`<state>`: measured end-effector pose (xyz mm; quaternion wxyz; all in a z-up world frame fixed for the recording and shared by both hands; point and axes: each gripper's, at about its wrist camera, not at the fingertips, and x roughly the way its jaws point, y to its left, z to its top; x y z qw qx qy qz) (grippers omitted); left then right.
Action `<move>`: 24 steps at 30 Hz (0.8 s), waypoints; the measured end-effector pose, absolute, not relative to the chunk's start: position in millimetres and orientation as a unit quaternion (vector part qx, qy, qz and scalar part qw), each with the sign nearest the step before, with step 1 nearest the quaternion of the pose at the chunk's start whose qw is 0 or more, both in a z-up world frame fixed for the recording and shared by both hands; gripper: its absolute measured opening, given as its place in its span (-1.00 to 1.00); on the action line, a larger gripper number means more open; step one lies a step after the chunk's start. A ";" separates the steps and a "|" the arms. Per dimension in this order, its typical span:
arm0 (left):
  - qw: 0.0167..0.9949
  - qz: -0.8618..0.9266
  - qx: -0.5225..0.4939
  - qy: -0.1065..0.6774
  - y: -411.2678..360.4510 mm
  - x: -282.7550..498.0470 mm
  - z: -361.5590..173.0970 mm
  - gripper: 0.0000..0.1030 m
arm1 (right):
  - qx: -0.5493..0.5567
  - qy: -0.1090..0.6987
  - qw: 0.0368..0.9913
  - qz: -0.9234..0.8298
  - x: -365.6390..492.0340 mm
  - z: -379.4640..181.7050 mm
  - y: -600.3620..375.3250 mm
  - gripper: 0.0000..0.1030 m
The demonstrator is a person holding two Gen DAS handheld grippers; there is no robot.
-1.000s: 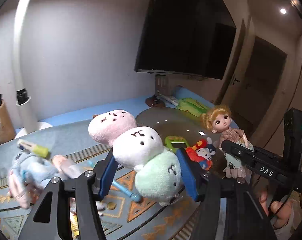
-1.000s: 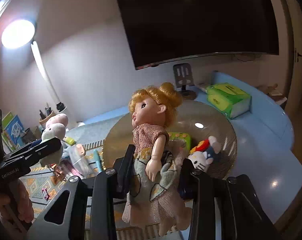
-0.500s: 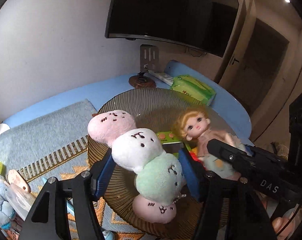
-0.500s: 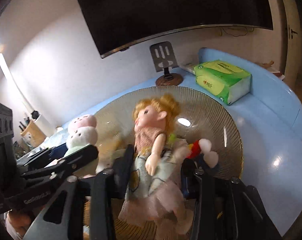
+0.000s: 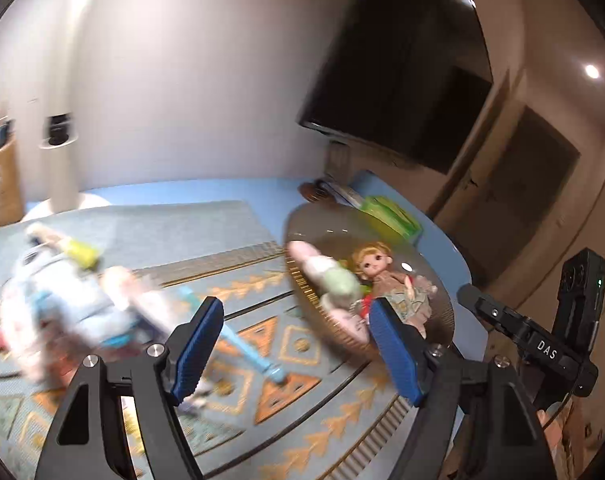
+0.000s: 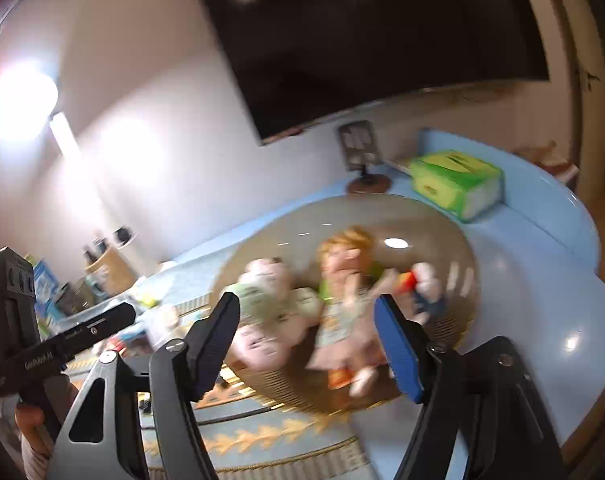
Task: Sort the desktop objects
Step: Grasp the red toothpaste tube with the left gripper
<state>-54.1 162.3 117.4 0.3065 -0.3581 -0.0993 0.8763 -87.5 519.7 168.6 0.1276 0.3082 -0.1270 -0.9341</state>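
Room: white wall with a dark wall-mounted screen (image 6: 366,40); a lit lamp (image 6: 20,104) glares at upper left in the right wrist view.
Worktop: blue worktop (image 6: 542,280), rounded at its near right edge, part-covered by a patterned mat (image 5: 238,240) in grey-blue with orange triangles.
Tray: round brown ribbed tray (image 5: 438,288) on the worktop, at the right end of the mat.
Tissue box: green box (image 6: 456,182) behind the tray, beside a small stand (image 6: 362,160) on a round base.
Plush string: pink, white and green plush balls (image 5: 330,280) lying in the tray along its left side.
Doll: blonde doll (image 5: 386,272) lying in the tray, touching the plush string on its right; a small red-and-white figure (image 6: 418,284) lies just beyond it.
Mat clutter: pale blue plush toy (image 5: 58,304), blurred, at the mat's left; a light blue pen (image 5: 242,344) lies between it and the tray.
Pen holder: tan cup (image 6: 110,268) far left near the wall.
Left gripper: left gripper (image 5: 296,354) above the mat; fingers (image 5: 196,346) released, spread wide, nothing between them.
Right gripper: right gripper (image 6: 310,346) above the tray's near edge; fingers (image 6: 398,348) released, spread wide, doll and plush lie beyond them, ungrasped.
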 end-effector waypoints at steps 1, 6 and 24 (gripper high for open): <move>0.297 0.879 -0.356 -0.109 144.9 -48.7 117.7 0.42 | 0.309 -0.119 0.136 -0.934 -83.7 170.3 510.2 0.45; 0.199 0.902 -0.344 -0.167 50.4 -27.0 100.7 0.42 | 0.322 -0.085 0.180 -0.926 -68.6 164.8 457.4 0.52; 0.088 0.889 -0.448 -0.022 -13.6 -133.6 25.6 0.42 | 0.391 -0.024 0.291 -0.873 -76.4 82.0 353.7 0.58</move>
